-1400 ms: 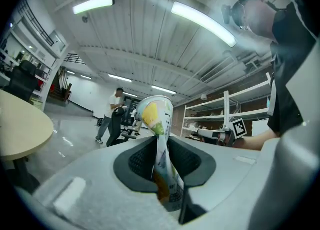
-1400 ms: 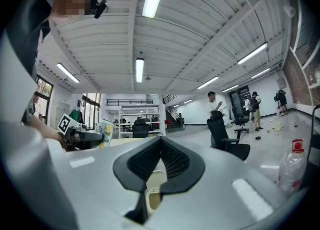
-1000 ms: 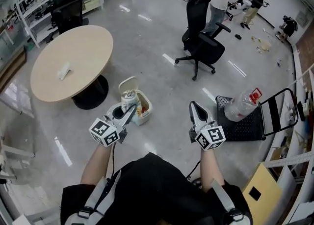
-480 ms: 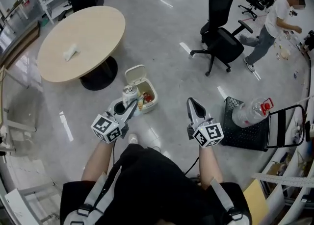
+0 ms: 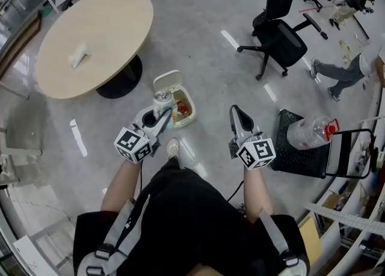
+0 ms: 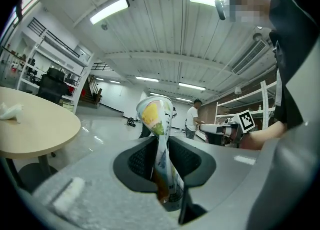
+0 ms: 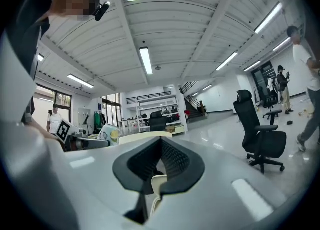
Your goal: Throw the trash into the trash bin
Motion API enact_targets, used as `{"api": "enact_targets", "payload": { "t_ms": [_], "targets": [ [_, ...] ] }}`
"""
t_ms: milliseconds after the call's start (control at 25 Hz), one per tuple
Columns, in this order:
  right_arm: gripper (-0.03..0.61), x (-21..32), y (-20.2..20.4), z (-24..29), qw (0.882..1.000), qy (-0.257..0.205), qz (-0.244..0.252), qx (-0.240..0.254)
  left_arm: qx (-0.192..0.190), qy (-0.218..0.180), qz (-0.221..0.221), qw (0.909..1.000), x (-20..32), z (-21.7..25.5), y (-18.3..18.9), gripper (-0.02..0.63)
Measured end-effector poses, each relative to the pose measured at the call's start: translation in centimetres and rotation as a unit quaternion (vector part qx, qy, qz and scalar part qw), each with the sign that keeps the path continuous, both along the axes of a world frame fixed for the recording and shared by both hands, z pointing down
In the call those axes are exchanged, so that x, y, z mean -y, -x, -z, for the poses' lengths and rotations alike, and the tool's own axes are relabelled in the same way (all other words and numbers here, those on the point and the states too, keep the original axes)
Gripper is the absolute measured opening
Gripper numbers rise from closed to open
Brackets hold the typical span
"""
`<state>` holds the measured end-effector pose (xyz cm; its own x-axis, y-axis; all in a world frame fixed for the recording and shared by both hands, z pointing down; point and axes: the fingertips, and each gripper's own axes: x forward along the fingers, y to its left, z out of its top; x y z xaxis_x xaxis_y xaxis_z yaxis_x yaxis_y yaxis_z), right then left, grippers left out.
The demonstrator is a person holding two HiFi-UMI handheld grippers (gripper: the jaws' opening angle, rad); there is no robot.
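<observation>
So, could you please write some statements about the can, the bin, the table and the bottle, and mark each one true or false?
1. The left gripper is closed on a can. True.
2. The lid of the trash bin is shut. False: it stands open, and trash shows inside.
3. The round table is bare. False: a crumpled white tissue lies on it.
4. A plastic bottle with a red cap lies on a black rack. True.
5. The right gripper holds the bottle. False: it holds nothing.

A round table [image 5: 96, 22] stands well apart from a black office chair [image 5: 281, 28]
</observation>
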<state>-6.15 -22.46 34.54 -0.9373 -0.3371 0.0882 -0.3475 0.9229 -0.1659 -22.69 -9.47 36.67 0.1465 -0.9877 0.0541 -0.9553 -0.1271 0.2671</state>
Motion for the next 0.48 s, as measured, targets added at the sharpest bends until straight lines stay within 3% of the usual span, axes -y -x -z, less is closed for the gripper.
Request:
{"api": "enact_targets", "payload": {
  "t_ms": [480],
  "targets": [
    [0.005,4.8,9.4,-4.3,0.999,0.038,-0.005,-0.034,-0.023,0.038,-0.026,0.9987,7.0,-5.0,6.6,0.080]
  ]
}}
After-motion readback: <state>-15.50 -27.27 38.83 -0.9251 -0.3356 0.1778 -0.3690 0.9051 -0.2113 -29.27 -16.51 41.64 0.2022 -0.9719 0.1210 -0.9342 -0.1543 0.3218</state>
